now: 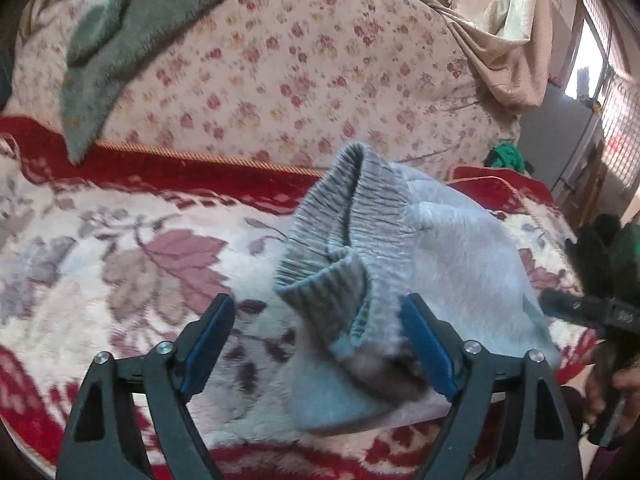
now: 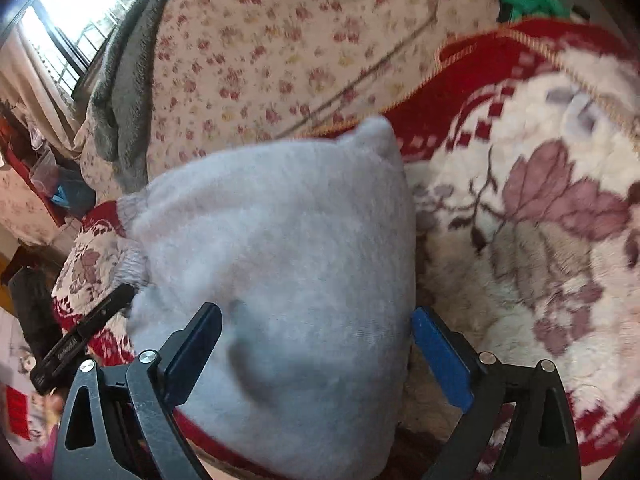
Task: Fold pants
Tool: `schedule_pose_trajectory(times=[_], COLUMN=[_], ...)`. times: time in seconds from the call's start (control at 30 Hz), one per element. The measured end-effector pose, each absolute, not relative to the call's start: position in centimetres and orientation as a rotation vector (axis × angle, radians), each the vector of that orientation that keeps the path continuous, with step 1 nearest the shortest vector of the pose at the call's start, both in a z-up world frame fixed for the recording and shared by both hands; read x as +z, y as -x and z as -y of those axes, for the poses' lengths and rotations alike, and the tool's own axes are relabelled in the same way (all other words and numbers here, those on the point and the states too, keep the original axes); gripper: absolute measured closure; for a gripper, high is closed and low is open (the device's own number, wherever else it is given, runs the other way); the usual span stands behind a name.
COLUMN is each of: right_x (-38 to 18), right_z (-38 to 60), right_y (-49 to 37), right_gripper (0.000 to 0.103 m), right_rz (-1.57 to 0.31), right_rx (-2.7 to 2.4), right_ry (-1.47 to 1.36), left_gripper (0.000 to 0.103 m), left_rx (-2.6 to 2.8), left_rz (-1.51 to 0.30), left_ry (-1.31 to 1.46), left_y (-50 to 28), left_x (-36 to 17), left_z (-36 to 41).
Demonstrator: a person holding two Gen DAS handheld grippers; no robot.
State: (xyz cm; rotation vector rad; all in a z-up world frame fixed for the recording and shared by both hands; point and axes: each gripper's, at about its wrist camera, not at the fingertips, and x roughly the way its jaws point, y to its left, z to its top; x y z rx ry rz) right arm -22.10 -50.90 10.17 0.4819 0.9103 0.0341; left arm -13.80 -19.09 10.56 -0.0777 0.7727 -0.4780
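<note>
The pale grey fleece pants (image 1: pixel 452 264) lie bunched on the red-and-cream leaf-patterned blanket (image 1: pixel 120 264), ribbed waistband (image 1: pixel 344 216) puckered upward, with the left gripper (image 1: pixel 320 332) and right gripper (image 2: pixel 316 344) both spread wide around the cloth, clamping nothing.

Daylight enters through a window (image 1: pixel 596 64) at the far right of the left wrist view, blown out to white; the same glare fills the window (image 2: pixel 80 4) at the far left of the right wrist view. Both pictures are softly blurred, the edges bend strongly, and the corners go black.
</note>
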Motion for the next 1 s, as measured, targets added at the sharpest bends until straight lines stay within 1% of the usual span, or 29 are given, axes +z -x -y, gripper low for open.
schedule_pose_trajectory(times=[0.27, 0.37, 0.5, 0.73, 1.0], right_x=[12.1, 12.4, 12.7, 13.1, 13.5], right_z=[49.0, 48.4, 47.7, 47.4, 47.3], right_y=[22.6, 22.4, 22.5, 23.3, 24.1], right_gripper=[0.004, 0.004, 0.004, 0.004, 0.004], right_rz=[-0.813, -0.803, -0.797, -0.784, -0.773], right_rx=[-0.012, -0.043, -0.086, -0.124, -0.142], right_ry=[-0.508, -0.487, -0.429, -0.362, -0.327], left_gripper=[0.017, 0.016, 0.012, 0.012, 0.012], left_rx=[-0.423, -0.418, -0.410, -0.427, -0.404], left_rz=[-0.720, -0.703, -0.675, -0.660, -0.639], left_ry=[0.014, -0.008, -0.043, -0.080, -0.095], left_y=[14.8, 15.1, 15.6, 16.5, 17.2], left_x=[12.8, 13.4, 13.9, 14.1, 14.5], left_z=[20.5, 21.7, 23.4, 26.1, 26.6])
